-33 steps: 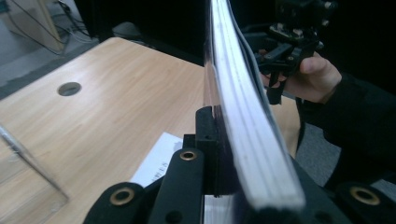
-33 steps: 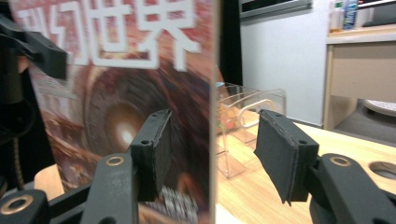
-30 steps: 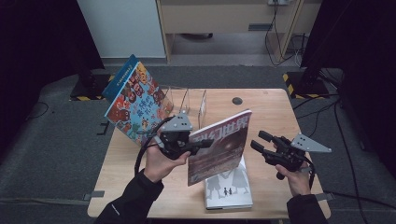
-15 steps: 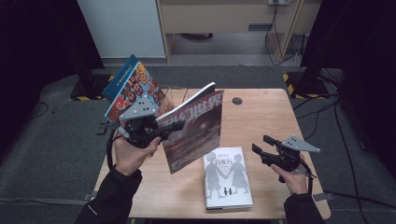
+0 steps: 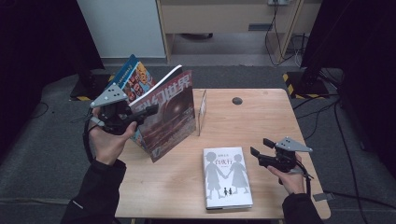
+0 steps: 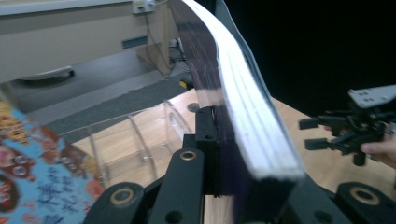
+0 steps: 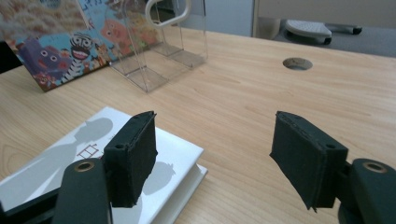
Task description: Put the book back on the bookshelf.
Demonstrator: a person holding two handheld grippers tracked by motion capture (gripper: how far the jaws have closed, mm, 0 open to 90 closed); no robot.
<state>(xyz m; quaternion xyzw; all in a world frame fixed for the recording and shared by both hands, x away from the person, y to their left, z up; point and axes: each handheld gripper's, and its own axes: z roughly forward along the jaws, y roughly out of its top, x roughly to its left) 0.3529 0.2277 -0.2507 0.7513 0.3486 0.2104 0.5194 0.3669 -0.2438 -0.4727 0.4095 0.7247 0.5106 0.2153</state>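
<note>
While the worktop (image 5: 261, 121) carried a clear rack (image 5: 201, 112) and a flat white book (image 5: 227, 177), the dark magazine (image 5: 170, 116) hung tilted above its left side, beside the colourful picture book (image 5: 135, 77), jaws of the left gripper (image 5: 150, 111) clenched on it. Right gripper (image 5: 260, 148) idle, jaws released. Carry-to-rack step, probably; next: stand it upright, align with a slot.

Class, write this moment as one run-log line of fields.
left gripper: shut on magazine, held upright above table | right gripper: open, beside white book | clear rack: behind magazine
</note>
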